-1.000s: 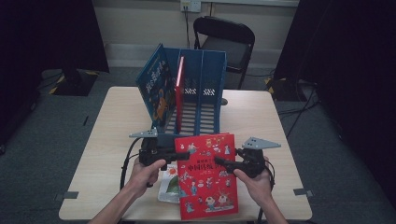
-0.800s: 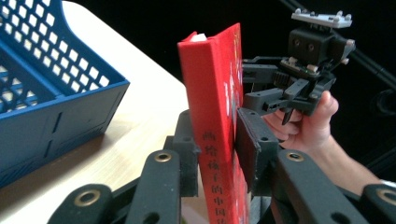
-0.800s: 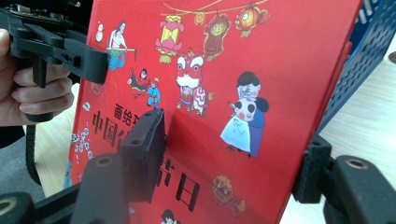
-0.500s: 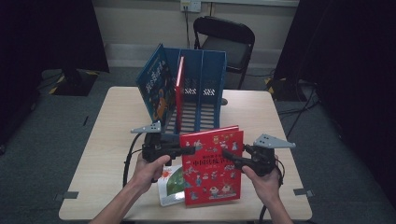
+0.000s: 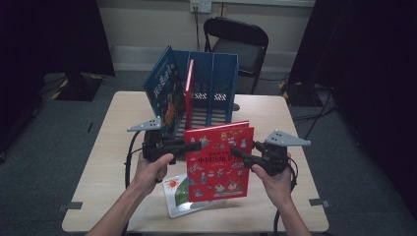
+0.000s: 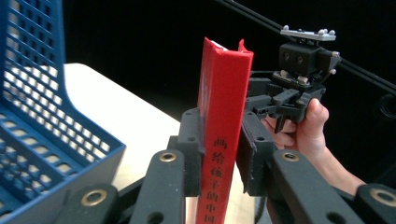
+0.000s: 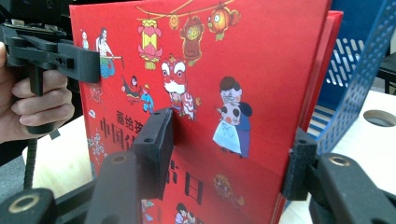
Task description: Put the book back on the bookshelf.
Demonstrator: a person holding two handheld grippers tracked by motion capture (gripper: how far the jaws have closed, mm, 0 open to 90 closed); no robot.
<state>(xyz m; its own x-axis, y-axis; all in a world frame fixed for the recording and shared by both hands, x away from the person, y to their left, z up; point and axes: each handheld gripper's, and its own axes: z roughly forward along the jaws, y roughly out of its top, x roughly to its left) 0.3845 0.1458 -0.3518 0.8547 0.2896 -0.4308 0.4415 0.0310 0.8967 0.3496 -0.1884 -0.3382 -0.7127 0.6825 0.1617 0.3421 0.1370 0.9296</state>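
A red picture book [image 5: 219,160] stands upright above the table's front middle, its cover facing me. My left gripper [image 5: 194,146] is shut on its spine [image 6: 223,130], with one jaw on each side in the left gripper view. My right gripper [image 5: 238,153] reaches onto the cover from the right. In the right gripper view its jaws stand wide apart before the cover [image 7: 224,60], and the left pad [image 7: 156,142] lies against it. The left gripper [image 7: 60,56] shows at that cover's far edge.
A blue file rack [image 5: 211,78] stands behind the book, with a blue book [image 5: 164,91] and a thin red book [image 5: 189,91] in it. A white book [image 5: 174,191] lies flat below the held one. A black chair [image 5: 236,44] stands past the wooden table [image 5: 295,123].
The red book has been tipped from leaning low over the table to upright and lifted. Both grippers rose with it and moved a little toward the rack.
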